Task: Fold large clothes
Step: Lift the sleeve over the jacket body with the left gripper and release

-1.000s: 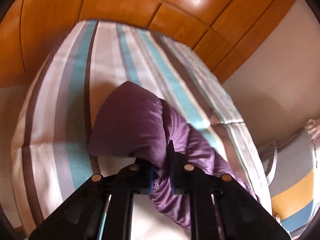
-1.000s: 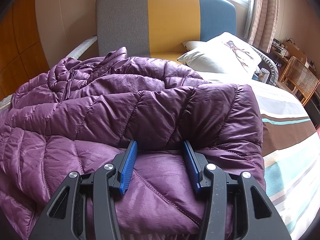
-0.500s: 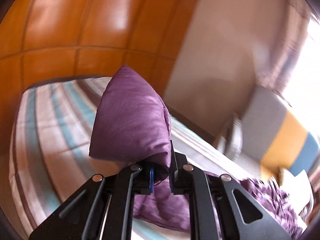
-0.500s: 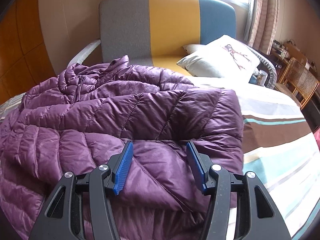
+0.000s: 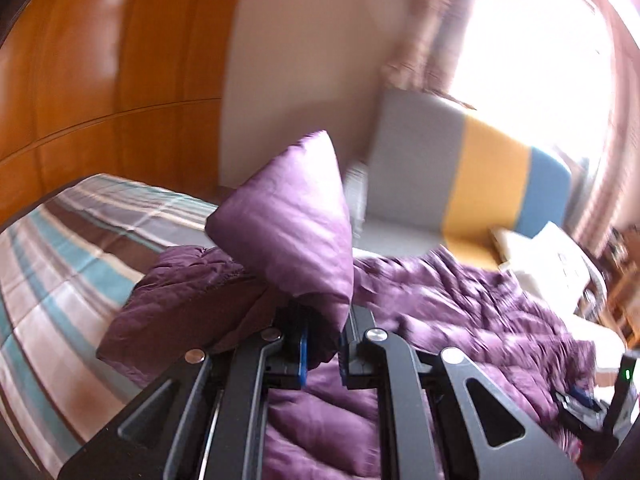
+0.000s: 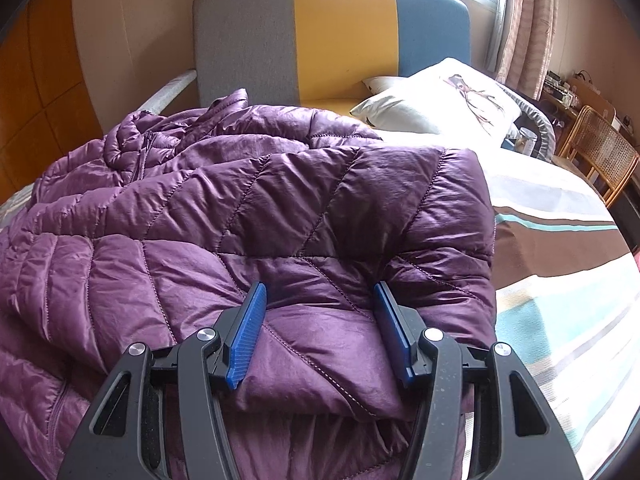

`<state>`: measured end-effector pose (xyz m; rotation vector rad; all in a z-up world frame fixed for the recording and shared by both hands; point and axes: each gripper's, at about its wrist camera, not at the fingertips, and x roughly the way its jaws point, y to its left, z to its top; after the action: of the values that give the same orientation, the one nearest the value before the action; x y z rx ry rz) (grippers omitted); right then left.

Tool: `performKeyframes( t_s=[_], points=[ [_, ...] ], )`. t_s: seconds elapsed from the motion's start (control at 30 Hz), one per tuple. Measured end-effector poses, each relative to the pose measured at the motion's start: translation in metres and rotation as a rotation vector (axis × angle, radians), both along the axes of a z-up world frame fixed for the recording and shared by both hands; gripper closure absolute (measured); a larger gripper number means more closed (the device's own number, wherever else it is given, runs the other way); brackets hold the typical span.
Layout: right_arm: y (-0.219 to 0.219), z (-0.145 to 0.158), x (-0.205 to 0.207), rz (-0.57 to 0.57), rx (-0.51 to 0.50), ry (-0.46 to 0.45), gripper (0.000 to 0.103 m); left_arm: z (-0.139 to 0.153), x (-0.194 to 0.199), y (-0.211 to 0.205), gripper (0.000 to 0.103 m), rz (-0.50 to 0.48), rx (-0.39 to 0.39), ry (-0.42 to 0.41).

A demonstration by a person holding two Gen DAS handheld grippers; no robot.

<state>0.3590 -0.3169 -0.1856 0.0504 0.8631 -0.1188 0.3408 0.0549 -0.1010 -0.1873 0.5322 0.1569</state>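
In the left wrist view, which is blurred, a corner of the purple jacket [image 5: 288, 220] is clenched between the nearly closed jaws of the left gripper [image 5: 323, 354] and stands up as a puffed, pointed flap above the fingers. The rest of the jacket is spread over the bed [image 5: 60, 280] to the right and below, crumpled, with a rolled edge lying to the left of the gripper. Bare striped cover is seen to the left of that edge, running to the bed's rim under the wood panelling [image 5: 100, 60]. Behind the jacket a headboard [image 5: 460, 168] in grey, yellow and blue is seen, with pillows [image 5: 560, 256] at its foot. Part of a dark device is visible at the lower right edge.

In the right wrist view, the right gripper [image 6: 322, 320] is held over a folded layer of the jacket, near its front edge; its jaws have just been opening and stand apart, with fabric between the blue pads but not pressed by them, so the cloth is released. The quilted jacket is seen doubled over, its folded edge running straight down the right side, the collar and zip bunched at the far left. To the right of that edge the striped bed cover lies bare as far as the bed's side. A chair [image 6: 600, 152] stands beyond the bed at the right.
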Motion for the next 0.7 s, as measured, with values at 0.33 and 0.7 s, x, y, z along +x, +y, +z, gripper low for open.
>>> performKeyframes(
  t_s=[0.33,0.7],
  points=[
    [-0.001,-0.001,-0.001,-0.001,0.01,-0.012,0.048,-0.011,0.01,-0.091,0.093,-0.174,0.061,0.07],
    [-0.004,-0.002,0.0,-0.006,0.044,-0.024,0.048,-0.022,0.003,-0.173,0.093,-0.347,0.097,0.113]
  ],
)
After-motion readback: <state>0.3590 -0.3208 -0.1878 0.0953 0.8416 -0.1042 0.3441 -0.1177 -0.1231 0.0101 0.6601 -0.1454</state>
